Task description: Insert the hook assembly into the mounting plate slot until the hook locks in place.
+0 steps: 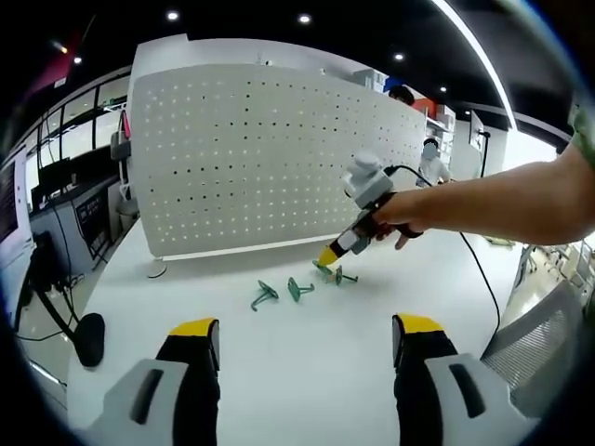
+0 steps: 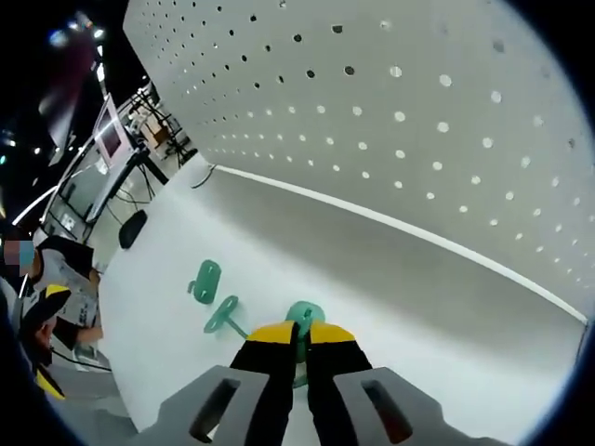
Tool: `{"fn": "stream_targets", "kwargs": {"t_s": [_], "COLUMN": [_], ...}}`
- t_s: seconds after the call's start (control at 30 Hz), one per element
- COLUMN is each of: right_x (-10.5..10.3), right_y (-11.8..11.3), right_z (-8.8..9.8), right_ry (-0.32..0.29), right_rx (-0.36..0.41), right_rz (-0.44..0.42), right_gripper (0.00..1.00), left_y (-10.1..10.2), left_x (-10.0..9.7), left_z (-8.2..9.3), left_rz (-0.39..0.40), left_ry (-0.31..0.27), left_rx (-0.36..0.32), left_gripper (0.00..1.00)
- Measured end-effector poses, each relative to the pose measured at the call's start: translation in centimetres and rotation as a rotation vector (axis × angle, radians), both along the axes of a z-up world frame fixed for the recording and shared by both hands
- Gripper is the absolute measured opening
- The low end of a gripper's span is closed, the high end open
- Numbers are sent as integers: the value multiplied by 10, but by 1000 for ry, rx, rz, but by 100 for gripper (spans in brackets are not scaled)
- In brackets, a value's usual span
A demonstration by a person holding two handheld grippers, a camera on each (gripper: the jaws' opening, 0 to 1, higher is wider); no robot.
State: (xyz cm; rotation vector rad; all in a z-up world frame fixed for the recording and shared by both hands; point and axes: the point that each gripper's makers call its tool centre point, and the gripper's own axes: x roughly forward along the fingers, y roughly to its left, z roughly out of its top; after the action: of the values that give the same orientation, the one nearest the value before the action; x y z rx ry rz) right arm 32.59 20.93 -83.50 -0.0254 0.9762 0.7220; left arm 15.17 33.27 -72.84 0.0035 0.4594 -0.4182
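Our right tool (image 2: 299,336) is closed on a green hook (image 2: 302,316) on the desk (image 2: 390,279); the pegboard (image 2: 418,102) stands at twelve o'clock; our left tool (image 1: 307,334) is wide open, empty, farther away.

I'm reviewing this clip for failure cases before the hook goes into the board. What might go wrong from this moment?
1. The right gripper pinches a green hook only at its tips; it may twist or slip when lifted.
2. Two more hooks lie close by and could get knocked.
3. The pegboard stands upright on the table; a hard push might tip it. The left gripper hangs open, steadying nothing.
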Motion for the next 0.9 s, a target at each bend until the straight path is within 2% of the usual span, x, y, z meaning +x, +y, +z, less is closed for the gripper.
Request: {"fn": "stream_targets", "kwargs": {"t_s": [0.9], "right_x": [6], "right_y": [-6], "right_z": [29], "right_ry": [-79], "right_rx": [32], "right_rz": [-23], "right_gripper": [2], "left_y": [-4], "left_x": [-1], "left_z": [0], "left_rz": [-15], "left_ry": [-3], "left_rx": [6], "left_gripper": [78]}}
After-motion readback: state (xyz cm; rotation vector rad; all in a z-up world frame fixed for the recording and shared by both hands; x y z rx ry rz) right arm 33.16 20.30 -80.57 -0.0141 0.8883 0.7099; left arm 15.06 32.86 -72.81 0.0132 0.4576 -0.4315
